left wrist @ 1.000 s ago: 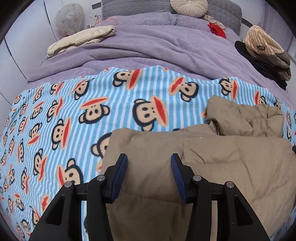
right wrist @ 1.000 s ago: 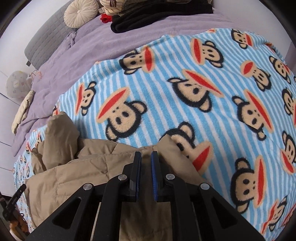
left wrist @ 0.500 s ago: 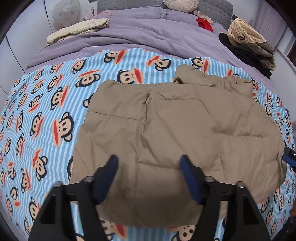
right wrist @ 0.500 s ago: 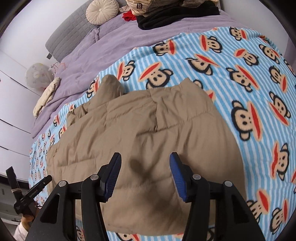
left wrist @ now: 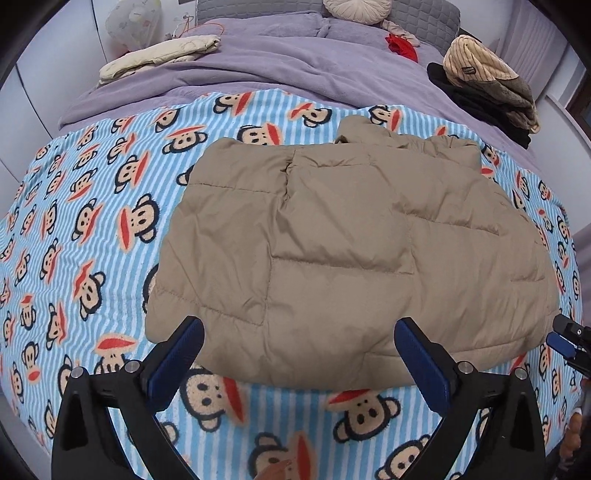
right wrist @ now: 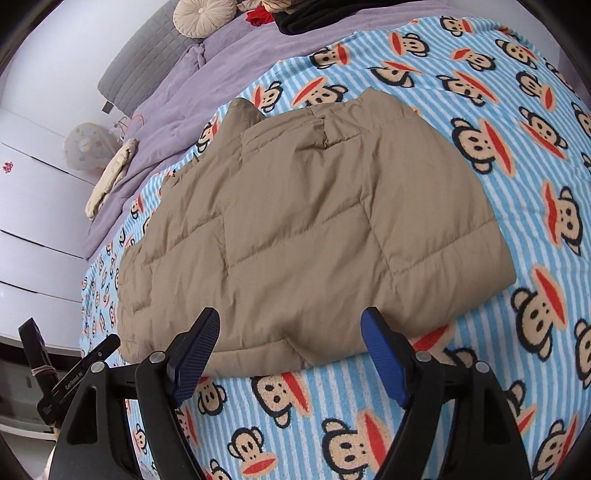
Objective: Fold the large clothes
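A tan quilted jacket (left wrist: 343, 251) lies folded flat on a blue-and-white striped blanket (left wrist: 92, 229) printed with cartoon monkey faces, in the middle of the bed and toward its near edge. Its collar end points to the far side, and a rumpled part of it (left wrist: 406, 140) bunches at the far right corner. Its near hem (left wrist: 314, 373) runs close to the near edge of the blanket.

The left gripper (left wrist: 299, 354) hovers over that near hem with its jaws spread wide; they have just been opening, and nothing is pinched between the 2 blue pads (left wrist: 177, 354). The jacket's hem shows in the gap, lying on the blanket and apart from the pads.

The right gripper (right wrist: 291, 347) hangs over the near hem as well, farther right along it. Its jaws also stand well apart and have just been opening; the cloth lies below them, ungripped. In the left wrist view its blue tips (left wrist: 561, 339) show at the right edge, just beside the jacket's right corner.

Beyond the striped blanket a purple bedspread (left wrist: 280, 74) covers the far half of the bed. On it lie a folded cream garment (left wrist: 159, 57) at far left, a round cream cushion (left wrist: 356, 9) against the grey headboard (left wrist: 424, 14), a small red item (left wrist: 400, 46), and at far right a pile of striped and black clothes (left wrist: 484, 88).
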Motion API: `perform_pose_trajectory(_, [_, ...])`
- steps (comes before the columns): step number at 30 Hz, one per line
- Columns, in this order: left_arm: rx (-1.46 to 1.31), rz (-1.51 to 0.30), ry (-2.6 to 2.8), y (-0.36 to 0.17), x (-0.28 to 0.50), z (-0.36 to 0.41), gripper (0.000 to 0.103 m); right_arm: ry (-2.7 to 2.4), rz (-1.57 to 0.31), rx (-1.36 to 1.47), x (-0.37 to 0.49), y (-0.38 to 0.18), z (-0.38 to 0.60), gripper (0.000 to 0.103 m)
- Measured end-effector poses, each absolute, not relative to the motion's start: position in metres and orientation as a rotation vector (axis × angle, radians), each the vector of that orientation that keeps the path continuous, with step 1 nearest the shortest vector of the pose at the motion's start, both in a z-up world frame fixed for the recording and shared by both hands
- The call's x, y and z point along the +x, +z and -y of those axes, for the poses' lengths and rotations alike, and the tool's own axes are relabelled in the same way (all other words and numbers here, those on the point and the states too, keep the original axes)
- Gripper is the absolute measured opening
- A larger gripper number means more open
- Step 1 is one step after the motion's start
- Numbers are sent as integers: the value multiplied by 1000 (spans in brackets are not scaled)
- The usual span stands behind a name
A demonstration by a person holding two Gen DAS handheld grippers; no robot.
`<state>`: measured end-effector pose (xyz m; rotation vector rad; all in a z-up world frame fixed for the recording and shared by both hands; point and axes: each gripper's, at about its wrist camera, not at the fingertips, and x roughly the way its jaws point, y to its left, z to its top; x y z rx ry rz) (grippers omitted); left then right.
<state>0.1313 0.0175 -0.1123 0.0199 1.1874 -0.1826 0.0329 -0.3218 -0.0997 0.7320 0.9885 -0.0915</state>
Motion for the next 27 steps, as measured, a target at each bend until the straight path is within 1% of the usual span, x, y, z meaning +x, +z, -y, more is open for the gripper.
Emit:
perform_pose_trajectory(4, [33, -1217, -174, -119, 126, -20, 103, -91, -1002, 777, 24, -108, 319, 84])
perform_pose_trajectory(6, [31, -1234, -172, -124, 124, -22, 103, -88, -1004, 789, 21, -111, 317, 87])
perform_pose_trajectory(8, [23, -1249, -171, -128, 121, -23, 103, -86, -1004, 796, 19, -114, 316, 103])
perform_pose_trajectory(15, [26, -1278, -169, -139, 114, -24, 103, -92, -1003, 900, 14, -129, 318, 103])
perform_pose_trajectory(20, [30, -1296, -134, -151, 114, -29, 103, -67, -1052, 957, 15, -144, 316, 103])
perform_pose_trajectory(27, [5, -1332, -144, -165, 114, -36, 103, -43, -1029, 1139, 6, -166, 328, 103])
